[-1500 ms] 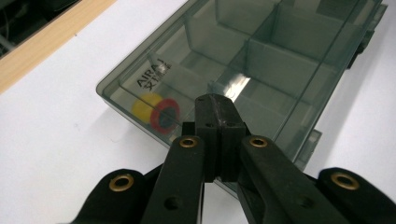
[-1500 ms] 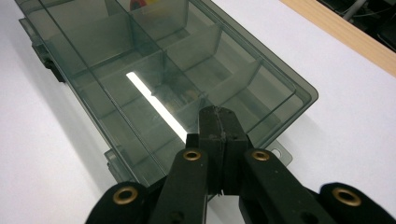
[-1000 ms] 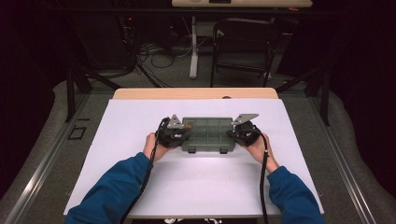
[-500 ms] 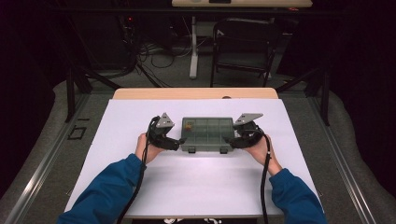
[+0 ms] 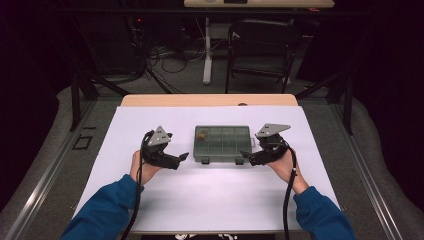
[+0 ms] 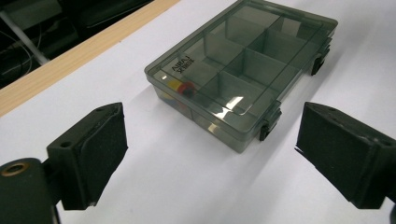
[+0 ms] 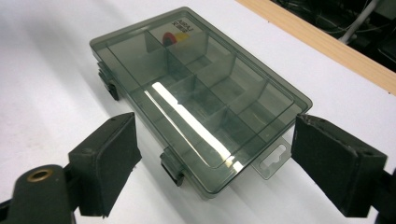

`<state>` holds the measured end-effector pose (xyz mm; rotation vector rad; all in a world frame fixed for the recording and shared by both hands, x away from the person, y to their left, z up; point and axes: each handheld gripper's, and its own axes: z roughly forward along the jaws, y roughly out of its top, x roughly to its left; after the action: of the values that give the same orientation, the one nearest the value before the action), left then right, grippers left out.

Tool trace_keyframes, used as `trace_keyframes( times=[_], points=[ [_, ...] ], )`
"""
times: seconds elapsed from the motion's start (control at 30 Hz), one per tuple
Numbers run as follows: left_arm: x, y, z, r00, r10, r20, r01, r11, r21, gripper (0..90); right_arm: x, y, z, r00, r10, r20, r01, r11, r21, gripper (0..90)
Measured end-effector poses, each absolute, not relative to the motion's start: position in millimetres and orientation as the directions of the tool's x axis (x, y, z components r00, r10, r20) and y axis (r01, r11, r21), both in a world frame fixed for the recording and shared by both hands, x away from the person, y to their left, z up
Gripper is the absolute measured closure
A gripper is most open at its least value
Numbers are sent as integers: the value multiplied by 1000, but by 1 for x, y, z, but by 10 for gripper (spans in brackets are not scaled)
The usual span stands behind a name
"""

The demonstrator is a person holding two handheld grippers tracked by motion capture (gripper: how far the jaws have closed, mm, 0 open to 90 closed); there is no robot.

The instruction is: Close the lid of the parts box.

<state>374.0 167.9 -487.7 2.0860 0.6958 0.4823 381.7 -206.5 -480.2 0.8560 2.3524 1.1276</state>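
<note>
Smoky plastic organiser box [image 5: 222, 144] shut on white table [image 5: 150, 120] | both grippers' jaws apart, empty, flanking it

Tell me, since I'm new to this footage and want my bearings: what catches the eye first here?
A smoky grey compartment box with its lid closed sits mid-table on the white sheet, holding something small, red and yellow, in its far left corner compartment. The left hand-held gripper and right hand-held gripper flank it, jaws open, both short of touching it. Two dark latches line the box's near edge.
</note>
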Motion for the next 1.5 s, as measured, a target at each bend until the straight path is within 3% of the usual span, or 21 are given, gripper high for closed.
trace_keyframes(
  times=[0.63, 1.5],
  points=[
    [345, 196, -507, 748, 661, 51, 330, -438, 836, 2, 356, -215, -488, -723, 684, -95, 360, 491, 793, 17],
    [316, 213, -522, 729, 683, 47, 324, -404, 856, 1, 321, -231, -500, -690, 716, -105, 343, 451, 824, 14]
  ],
)
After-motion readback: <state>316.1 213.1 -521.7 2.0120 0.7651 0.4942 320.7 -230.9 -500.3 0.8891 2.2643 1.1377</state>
